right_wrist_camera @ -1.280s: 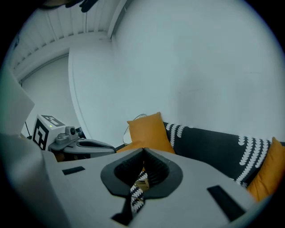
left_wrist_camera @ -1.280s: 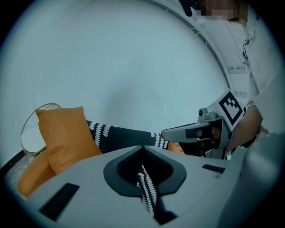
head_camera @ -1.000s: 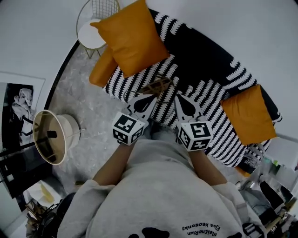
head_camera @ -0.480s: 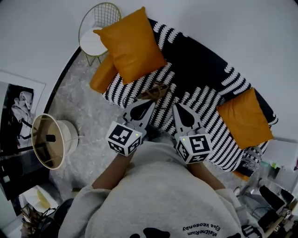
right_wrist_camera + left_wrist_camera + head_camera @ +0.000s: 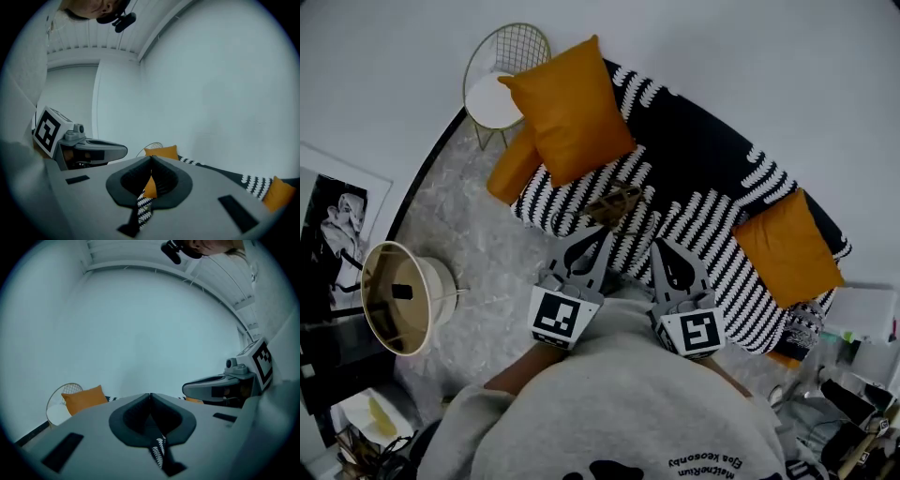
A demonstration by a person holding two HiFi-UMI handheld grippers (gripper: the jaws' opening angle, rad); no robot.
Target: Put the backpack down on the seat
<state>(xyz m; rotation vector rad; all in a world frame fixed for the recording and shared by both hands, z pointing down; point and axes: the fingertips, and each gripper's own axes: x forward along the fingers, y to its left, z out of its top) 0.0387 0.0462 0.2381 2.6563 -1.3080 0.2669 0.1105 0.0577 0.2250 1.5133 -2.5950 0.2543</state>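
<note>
In the head view a person in a grey sweatshirt (image 5: 628, 412) holds both grippers side by side in front of the chest, near the middle of the frame, both pointing up the frame toward a sofa (image 5: 703, 141) with a black and white striped cover that runs from the upper middle to the right edge. The left gripper (image 5: 607, 229) has its jaws pressed together at the tips, and its own view shows only a slit behind the tips with the striped cover seen through it; nothing is clamped. The right gripper (image 5: 660, 242) is likewise closed tip to tip and holds nothing; an orange patch and stripes show through the gap behind its tips. A small brown object (image 5: 614, 202) lies on the striped seat just beyond the left gripper's tip; whether it is the backpack cannot be told, and no view shows a backpack plainly. A large orange cushion (image 5: 572, 108) leans at the sofa's upper left end, a second orange cushion (image 5: 514, 161) sits below it at the sofa's edge, and a third (image 5: 786, 248) lies toward the right end. A wire side table (image 5: 497, 94) with a white top stands in the upper left, beside the large cushion. A round lamp shade (image 5: 398, 295) is at the left edge, above the grey marbled floor (image 5: 469, 234).
</note>
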